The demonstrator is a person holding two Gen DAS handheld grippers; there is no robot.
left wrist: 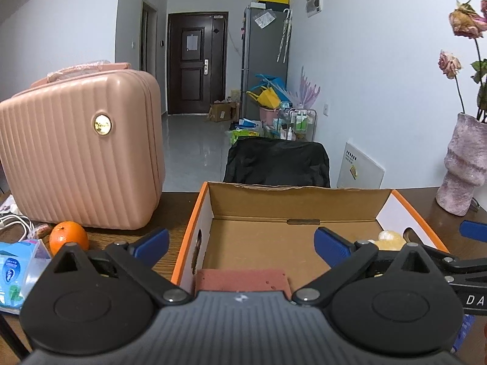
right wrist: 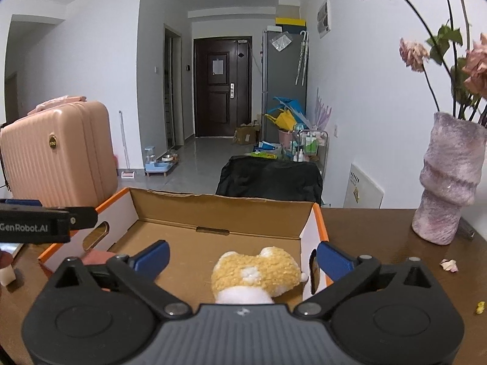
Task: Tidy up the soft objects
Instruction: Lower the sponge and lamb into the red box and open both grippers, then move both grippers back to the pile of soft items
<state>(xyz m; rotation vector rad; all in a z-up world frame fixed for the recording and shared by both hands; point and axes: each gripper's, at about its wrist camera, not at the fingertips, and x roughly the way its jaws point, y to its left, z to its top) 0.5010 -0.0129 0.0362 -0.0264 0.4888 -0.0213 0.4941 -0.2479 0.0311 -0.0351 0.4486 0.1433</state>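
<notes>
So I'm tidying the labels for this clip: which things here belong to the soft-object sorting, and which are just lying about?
Belong to the job:
cardboard box
yellow plush toy, lying in the box
reddish sponge block

Just lying about:
pink suitcase
orange
vase of dried roses
tissue pack

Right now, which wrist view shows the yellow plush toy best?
The right wrist view: the plush toy lies whole inside the cardboard box, between the open right gripper. The left wrist view shows only a sliver of it.

Yellow-and-white plush toy (right wrist: pixel 254 276) lying in open cardboard box (right wrist: pixel 213 210), reddish sponge (left wrist: pixel 240 278) at near-left corner
</notes>
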